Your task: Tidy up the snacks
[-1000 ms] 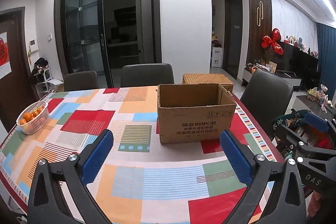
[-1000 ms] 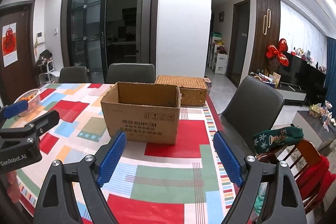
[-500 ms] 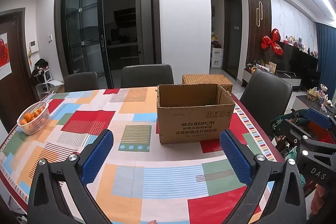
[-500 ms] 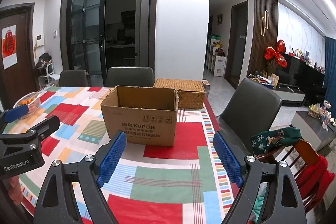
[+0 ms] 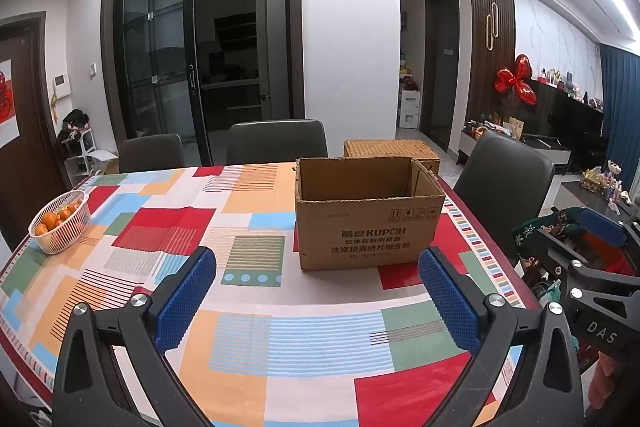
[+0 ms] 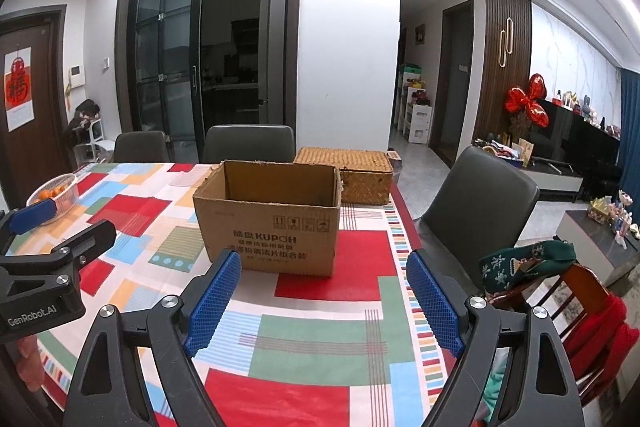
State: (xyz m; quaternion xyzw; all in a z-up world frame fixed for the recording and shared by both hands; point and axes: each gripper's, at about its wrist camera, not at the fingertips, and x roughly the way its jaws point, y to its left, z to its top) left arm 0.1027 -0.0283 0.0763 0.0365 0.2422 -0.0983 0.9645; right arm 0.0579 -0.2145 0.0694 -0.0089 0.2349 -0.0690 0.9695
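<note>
Both tools hang above the near edge of the counter, which wears a cloth of coloured blocks and stripes. The left tool has its blue pads spread wide, and nothing is between them. The right tool is also spread wide and holds nothing; in the left view it shows at the right edge, and the left tool shows at the left edge of the right view.

The open cardboard box stands upright on the counter, beyond both tools and toward the right side of the cloth. Its flaps are open at the top, and from these views only its inner walls can be seen, not what lies on its bottom. Behind it, at the far right corner of the counter, rests a woven wicker case, close to the box.

At the far left of the counter sits a white mesh basket with small oranges inside, well apart from the box. No loose snack packs are visible on the cloth.

Dark chairs stand along the far side, and one more at the right side.
</note>
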